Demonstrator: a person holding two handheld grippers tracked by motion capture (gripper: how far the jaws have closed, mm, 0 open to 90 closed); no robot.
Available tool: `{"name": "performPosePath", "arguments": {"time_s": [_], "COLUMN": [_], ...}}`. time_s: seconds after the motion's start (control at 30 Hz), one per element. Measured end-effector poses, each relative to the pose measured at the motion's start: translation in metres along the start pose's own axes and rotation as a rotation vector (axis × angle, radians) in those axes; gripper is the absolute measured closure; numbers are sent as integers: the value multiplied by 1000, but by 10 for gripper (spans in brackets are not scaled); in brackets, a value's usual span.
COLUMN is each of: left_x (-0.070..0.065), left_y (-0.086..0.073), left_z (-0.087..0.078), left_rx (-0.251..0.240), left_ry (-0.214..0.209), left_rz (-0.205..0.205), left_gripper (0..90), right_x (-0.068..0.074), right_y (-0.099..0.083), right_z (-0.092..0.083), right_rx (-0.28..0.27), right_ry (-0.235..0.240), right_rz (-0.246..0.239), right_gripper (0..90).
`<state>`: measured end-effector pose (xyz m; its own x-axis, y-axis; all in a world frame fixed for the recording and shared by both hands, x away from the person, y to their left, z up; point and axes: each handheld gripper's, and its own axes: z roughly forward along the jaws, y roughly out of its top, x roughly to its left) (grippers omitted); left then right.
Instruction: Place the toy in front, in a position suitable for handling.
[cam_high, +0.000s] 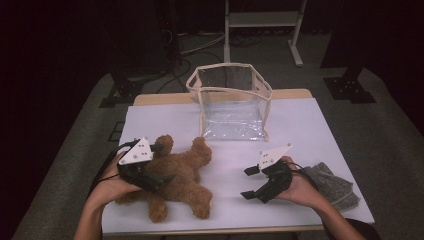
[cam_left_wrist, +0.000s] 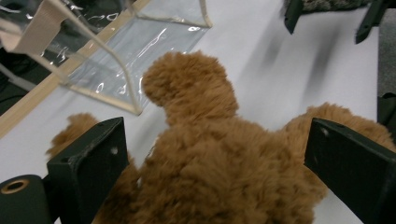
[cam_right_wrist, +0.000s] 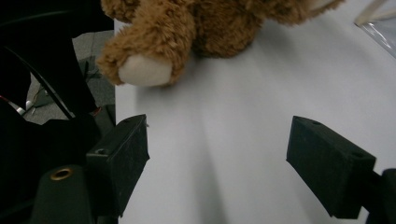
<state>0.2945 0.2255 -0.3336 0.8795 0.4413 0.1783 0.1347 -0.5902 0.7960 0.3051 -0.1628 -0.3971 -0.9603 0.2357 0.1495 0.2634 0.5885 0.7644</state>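
A white worktop (cam_high: 320, 130) in a dark room. The bear (cam_high: 180, 177) lies near the clear bag (cam_high: 232, 102), not yet in it. The left tool (cam_high: 155, 180) straddles it, jaws apart, not yet clamped; the right tool (cam_high: 250, 182) gapes empty.

Dim room, grey carpet floor (cam_high: 390, 135), white-topped table (cam_high: 305, 130), pale metal stand (cam_high: 262, 22) behind, dark surroundings

clear bag (cam_high: 231, 102): upright, table's far edge | grey cloth (cam_high: 332, 185): near-right corner
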Motion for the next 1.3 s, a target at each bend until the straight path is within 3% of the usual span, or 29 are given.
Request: {"name": "performPosePath", "arguments": {"time_s": [0.33, 0.8, 1.03, 1.3], "left_x": [23, 61, 71, 74], "left_y": [-6, -5, -4, -11], "left_z": [-1, 18, 32, 41], "left_rx": [32, 94, 119, 173], "left_ry": [14, -12, -28, -16], "left_rz": [-19, -42, -55, -52], "left_gripper": [52, 79, 139, 347], "right_x": [14, 26, 28, 30], "right_y": [26, 42, 45, 47], "right_z": [32, 62, 69, 83], "right_rx": [7, 16, 16, 30], "right_ry": [79, 145, 151, 166], "right_rz": [-59, -92, -94, -80], "right_gripper": [193, 188, 170, 147]}}
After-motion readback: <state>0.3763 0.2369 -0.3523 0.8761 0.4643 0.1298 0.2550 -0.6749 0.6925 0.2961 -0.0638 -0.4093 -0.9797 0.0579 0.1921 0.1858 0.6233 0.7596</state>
